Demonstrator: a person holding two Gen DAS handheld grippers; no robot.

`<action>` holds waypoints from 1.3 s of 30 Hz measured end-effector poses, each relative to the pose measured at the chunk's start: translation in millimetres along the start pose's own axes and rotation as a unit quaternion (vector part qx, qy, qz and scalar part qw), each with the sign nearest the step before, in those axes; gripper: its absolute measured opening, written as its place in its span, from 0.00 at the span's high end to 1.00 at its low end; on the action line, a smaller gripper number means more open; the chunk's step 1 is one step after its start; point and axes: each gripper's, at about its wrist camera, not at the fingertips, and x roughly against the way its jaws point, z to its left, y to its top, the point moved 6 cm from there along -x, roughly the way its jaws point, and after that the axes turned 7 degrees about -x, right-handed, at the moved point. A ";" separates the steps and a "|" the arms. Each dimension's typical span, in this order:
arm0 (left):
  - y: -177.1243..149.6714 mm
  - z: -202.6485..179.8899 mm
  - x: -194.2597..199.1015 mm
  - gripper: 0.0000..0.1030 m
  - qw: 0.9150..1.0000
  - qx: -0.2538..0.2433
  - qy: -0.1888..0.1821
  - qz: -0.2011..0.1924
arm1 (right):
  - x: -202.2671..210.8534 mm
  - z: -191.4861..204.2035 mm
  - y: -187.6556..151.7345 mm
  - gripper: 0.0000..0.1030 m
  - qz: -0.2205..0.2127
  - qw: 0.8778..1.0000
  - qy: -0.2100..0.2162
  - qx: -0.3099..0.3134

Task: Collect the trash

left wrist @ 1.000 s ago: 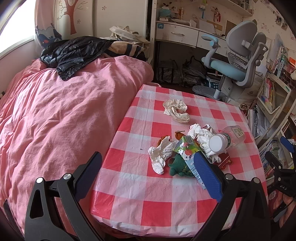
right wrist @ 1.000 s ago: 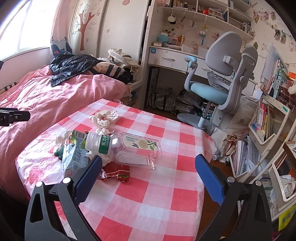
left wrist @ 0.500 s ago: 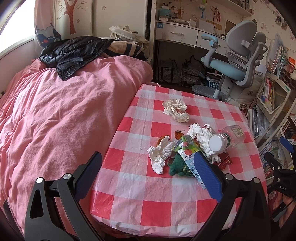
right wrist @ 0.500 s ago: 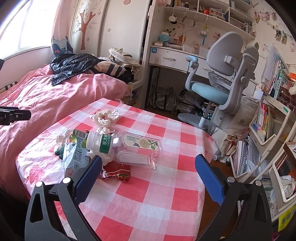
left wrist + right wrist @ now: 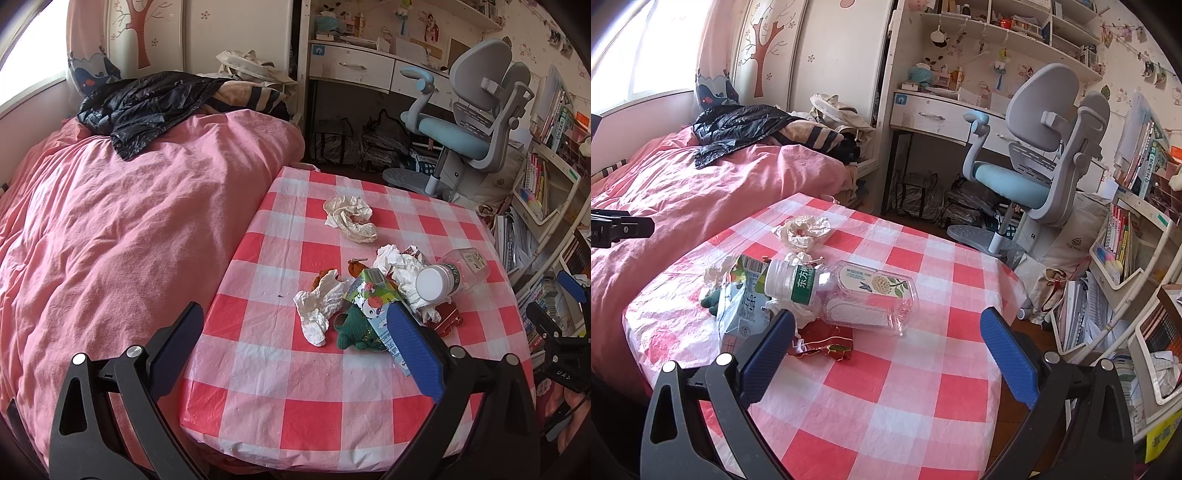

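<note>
A heap of trash lies on the round bench covered with a red-and-white checked cloth (image 5: 280, 373), toward its right side as the left wrist view shows it. In that heap a clear plastic bottle with a white cap and green label (image 5: 849, 295) lies on its side; it looks empty, with its cap on. Its neck rests on a crumpled white tissue (image 5: 402, 269). Just beside the cap lies a flattened green-and-blue drink carton (image 5: 373, 302), and a small dark green knitted toy (image 5: 352, 328) touches the carton's near end. Another crumpled white tissue (image 5: 319, 306) lies to the left of the toy. A red foil wrapper (image 5: 822, 341) lies against the bottle's near side. A cream-coloured crumpled paper wad (image 5: 351, 218) sits apart from the heap, further back on the bench.

The left tool (image 5: 293, 343) hovers over the bench's near edge with its blue-padded fingers spread wide, gripping nothing. The right tool (image 5: 886, 343) is likewise spread and empty, near the bottle. A pink quilted bed (image 5: 122, 229) adjoins the bench.
</note>
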 end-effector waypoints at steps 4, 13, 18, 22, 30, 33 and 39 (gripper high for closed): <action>0.2 -0.1 0.1 0.07 1.000 0.001 0.000 0.000 | 0.0 0.5 -0.1 0.06 0.000 1.000 0.000 0.001; 0.4 -0.3 0.3 0.07 1.000 0.000 0.000 0.000 | -0.1 1.2 0.2 0.06 -0.001 1.000 0.000 0.002; 0.8 0.1 0.0 0.07 1.000 0.001 0.000 0.001 | -0.1 1.2 0.5 0.06 -0.001 1.000 0.000 0.002; 0.8 -0.2 0.4 0.07 1.000 0.000 0.000 0.001 | -0.2 1.6 0.6 0.06 -0.001 1.000 0.001 0.003; 1.1 0.2 0.1 0.07 1.000 0.000 0.000 0.001 | 0.8 4.0 -1.4 0.06 -0.002 1.000 0.000 0.008; 1.1 0.0 0.4 0.07 1.000 0.001 0.000 0.001 | 0.6 5.1 -1.7 0.06 -0.002 1.000 0.000 0.009; 1.4 0.3 0.1 0.07 1.000 0.001 0.000 0.002 | 0.4 6.0 -1.0 0.06 -0.002 1.000 0.000 0.010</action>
